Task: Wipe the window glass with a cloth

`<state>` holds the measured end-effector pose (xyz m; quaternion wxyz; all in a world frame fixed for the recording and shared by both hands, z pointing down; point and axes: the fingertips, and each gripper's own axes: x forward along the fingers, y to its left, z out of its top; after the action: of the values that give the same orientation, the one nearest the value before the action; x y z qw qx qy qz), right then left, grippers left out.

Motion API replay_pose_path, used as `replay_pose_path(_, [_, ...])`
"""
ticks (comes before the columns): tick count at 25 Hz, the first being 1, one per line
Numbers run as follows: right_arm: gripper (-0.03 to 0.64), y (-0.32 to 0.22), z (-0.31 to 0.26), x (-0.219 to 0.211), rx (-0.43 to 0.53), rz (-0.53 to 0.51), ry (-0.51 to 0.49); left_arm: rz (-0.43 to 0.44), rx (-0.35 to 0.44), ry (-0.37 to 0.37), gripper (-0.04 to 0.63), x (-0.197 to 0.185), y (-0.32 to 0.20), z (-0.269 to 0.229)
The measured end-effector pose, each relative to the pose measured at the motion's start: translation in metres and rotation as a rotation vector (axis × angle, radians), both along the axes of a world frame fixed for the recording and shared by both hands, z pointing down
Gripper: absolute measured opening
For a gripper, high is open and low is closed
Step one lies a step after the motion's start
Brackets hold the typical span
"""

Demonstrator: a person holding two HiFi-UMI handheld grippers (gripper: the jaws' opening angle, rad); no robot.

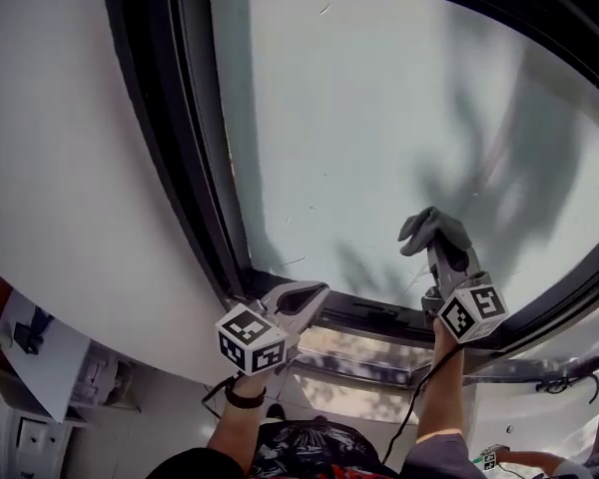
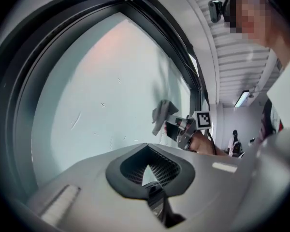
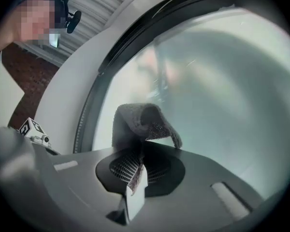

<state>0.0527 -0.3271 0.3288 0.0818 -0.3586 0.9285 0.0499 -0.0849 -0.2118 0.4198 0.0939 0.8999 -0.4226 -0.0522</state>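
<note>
Pale, hazy window glass [image 1: 399, 118] filling the view ahead, dark frame [image 1: 185, 148] curving round it, white wall [image 1: 70, 168] off to the left. Over to the right gripper [image 3: 135, 169]: jaws pinched tight on a grey cloth [image 3: 135, 117], a narrow strip of it caught between the pads, the rest bunched and folded over above the tips. Coarse, knitted-looking weave, one flap drooping to the side. Cloth up at the lower part of the pane, just above the bottom of the frame; contact with the glass hard to call. Down to the left gripper [image 2: 147, 173]: jaws together, nothing between them, only a sliver of light at the pads. Held low near the bottom-left corner of the frame, well apart from the cloth. On the glass itself, small scratches and streaks, plus soft dark shadows across the right half. Both forearms reaching up from below, right one higher, black cable [image 1: 419, 397] running along it, dark wristband [image 1: 244, 399] on the left.
</note>
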Motion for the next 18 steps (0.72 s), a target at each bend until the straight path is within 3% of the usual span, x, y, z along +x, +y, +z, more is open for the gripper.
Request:
replay_pose_path(3, [0.017, 0.007, 0.011, -0.07, -0.026, -0.12, -0.013, 0.026, 0.012, 0.062, 0.0, -0.01, 0.015, -0.008])
replay_pose_path(7, [0.017, 0.02, 0.015, -0.158, -0.063, -0.249, -0.042, -0.063, 0.106, 0.061, 0.0, -0.04, 0.039, -0.026])
replay_pose_path(11, [0.017, 0.037, 0.02, -0.245, -0.067, -0.344, 0.002, -0.127, 0.18, 0.032, 0.0, -0.065, 0.062, -0.039])
replay_pose_path(15, [0.017, 0.04, 0.025, -0.295, -0.043, -0.383, 0.044, -0.117, 0.105, 0.038, 0.0, -0.072, 0.065, -0.031])
replay_pose_path(18, [0.017, 0.041, 0.031, -0.317, -0.058, -0.396, 0.087, -0.133, 0.12, 0.001, 0.0, -0.074, 0.07, -0.033])
